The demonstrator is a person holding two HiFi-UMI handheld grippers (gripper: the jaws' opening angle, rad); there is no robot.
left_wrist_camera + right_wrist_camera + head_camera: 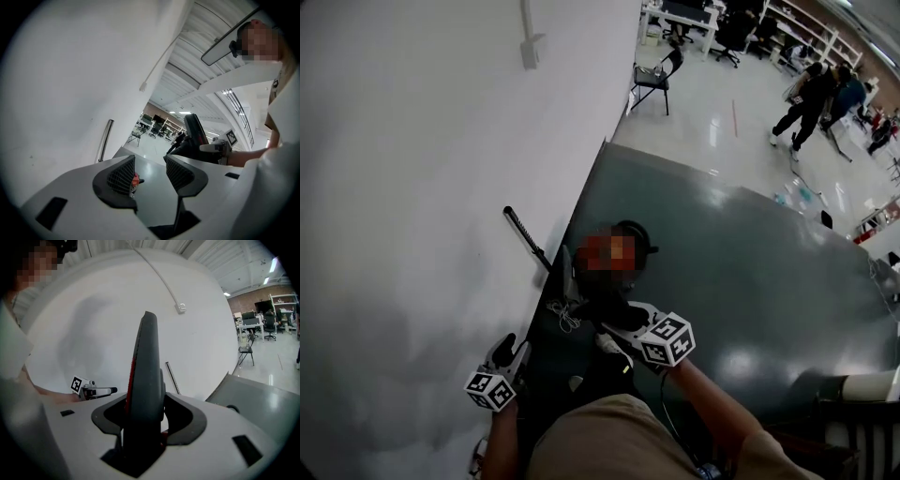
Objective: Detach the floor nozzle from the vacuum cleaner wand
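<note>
The right claw [148, 405] is clamped on a dark grey, red-edged plastic vacuum cleaner part [146, 357], at the left edge of the dark glossy surface [750, 272]. The left claw [150, 174] stands partly open and holds nothing, beside the white wall [412, 187].

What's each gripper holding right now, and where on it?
Right gripper clamps the dark vacuum part across its narrow sides, low down; left gripper holds nothing.

Glossy dark-grey table [750, 272], matt white wall [412, 169], smooth dark plastic vacuum part [146, 371].
</note>
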